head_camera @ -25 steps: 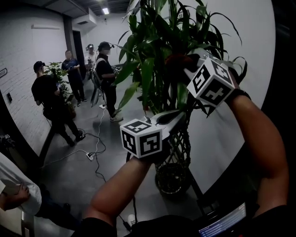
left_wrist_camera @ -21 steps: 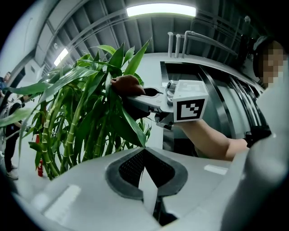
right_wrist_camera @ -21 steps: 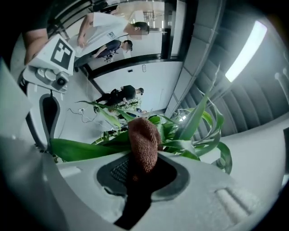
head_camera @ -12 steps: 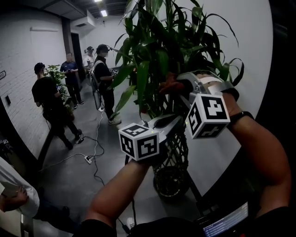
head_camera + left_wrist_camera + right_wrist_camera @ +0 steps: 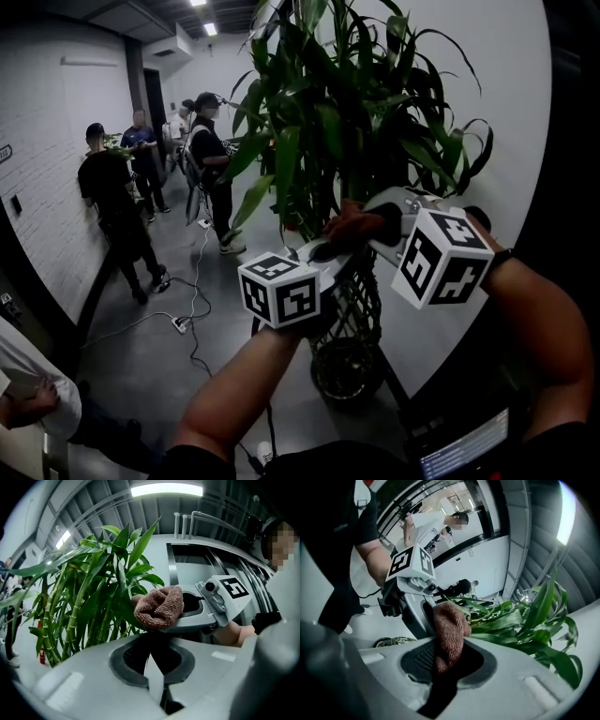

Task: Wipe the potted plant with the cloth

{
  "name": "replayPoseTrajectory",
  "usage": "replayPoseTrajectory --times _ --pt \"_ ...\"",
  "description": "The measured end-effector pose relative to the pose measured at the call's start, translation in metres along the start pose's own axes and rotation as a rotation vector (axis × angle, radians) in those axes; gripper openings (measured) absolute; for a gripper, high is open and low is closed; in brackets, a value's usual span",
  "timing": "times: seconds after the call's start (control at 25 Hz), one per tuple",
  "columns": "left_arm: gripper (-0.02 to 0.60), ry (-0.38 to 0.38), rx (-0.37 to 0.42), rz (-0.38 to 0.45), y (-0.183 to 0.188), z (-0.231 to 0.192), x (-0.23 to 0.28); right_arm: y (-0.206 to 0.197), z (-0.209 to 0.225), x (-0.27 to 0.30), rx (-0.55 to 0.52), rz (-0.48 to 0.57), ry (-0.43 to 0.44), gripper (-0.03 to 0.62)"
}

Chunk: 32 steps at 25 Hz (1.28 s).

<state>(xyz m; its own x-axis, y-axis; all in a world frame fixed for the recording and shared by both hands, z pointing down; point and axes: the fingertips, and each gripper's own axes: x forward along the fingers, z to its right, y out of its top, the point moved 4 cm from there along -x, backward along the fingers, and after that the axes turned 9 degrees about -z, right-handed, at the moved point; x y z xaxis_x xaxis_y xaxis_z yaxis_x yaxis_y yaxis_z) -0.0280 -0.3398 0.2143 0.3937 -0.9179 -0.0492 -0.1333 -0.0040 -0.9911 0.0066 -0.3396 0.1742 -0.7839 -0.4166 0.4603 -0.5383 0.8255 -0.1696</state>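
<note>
The potted plant [image 5: 356, 103] has long green leaves, bamboo-like stems [image 5: 75, 616] and a woven pot [image 5: 349, 364] on the floor. My left gripper [image 5: 319, 249] points up into the foliage, shut on the lower end of a leaf [image 5: 133, 616] that runs down into its jaws [image 5: 154, 677]. My right gripper [image 5: 354, 228] is shut on a brown knitted cloth [image 5: 449, 629]. The cloth [image 5: 160, 606] rests against that same leaf, just above the left gripper's tips. The right gripper [image 5: 180, 617] reaches in from the right with its marker cube [image 5: 442, 255] behind it.
A white wall [image 5: 506, 84] stands close behind the plant. Several people [image 5: 112, 211] stand in the corridor at the left by another plant [image 5: 112, 142]. A cable and power strip [image 5: 181, 321] lie on the floor. A lit screen [image 5: 459, 450] shows at bottom right.
My right gripper has come down with the cloth from among the upper leaves to just above the left gripper's tips. The left gripper has stayed in place.
</note>
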Motion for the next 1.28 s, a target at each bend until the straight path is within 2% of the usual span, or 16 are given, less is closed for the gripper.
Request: replayPoseTrajectory --times 0.24,0.36,0.48,0.68,0.8,0.92,1.04,1.16,1.28 --pt "0.017 0.009 0.004 -0.014 -0.004 -0.002 -0.001 0.0 -0.01 0.0 0.071 0.025 0.11 0.064" --pt "0.017 0.006 0.004 -0.004 -0.004 -0.001 -0.003 0.002 -0.005 -0.004 0.081 0.039 0.113 0.064" --pt "0.017 0.003 0.009 0.005 -0.001 0.001 -0.006 0.009 0.023 -0.016 0.089 0.07 -0.012 0.063" --pt "0.017 0.004 0.001 0.001 0.0 0.001 -0.006 0.016 0.099 -0.027 0.091 0.069 -0.398 0.064" --pt "0.017 0.005 -0.002 0.002 0.001 0.002 -0.008 0.022 0.128 -0.021 0.083 0.055 -0.503 0.064" --pt "0.017 0.011 -0.001 0.001 0.004 0.001 -0.008 0.025 0.148 -0.007 -0.011 -0.024 -0.598 0.063" --pt "0.017 0.016 0.0 -0.003 0.005 0.0 -0.008 0.027 0.153 0.012 -0.139 -0.127 -0.647 0.063" --pt "0.017 0.016 0.0 0.0 0.006 0.001 -0.008 0.029 0.144 0.026 -0.219 -0.186 -0.627 0.063" --pt "0.017 0.018 0.0 -0.003 0.005 0.0 -0.007 0.027 0.127 0.033 -0.247 -0.192 -0.576 0.063"
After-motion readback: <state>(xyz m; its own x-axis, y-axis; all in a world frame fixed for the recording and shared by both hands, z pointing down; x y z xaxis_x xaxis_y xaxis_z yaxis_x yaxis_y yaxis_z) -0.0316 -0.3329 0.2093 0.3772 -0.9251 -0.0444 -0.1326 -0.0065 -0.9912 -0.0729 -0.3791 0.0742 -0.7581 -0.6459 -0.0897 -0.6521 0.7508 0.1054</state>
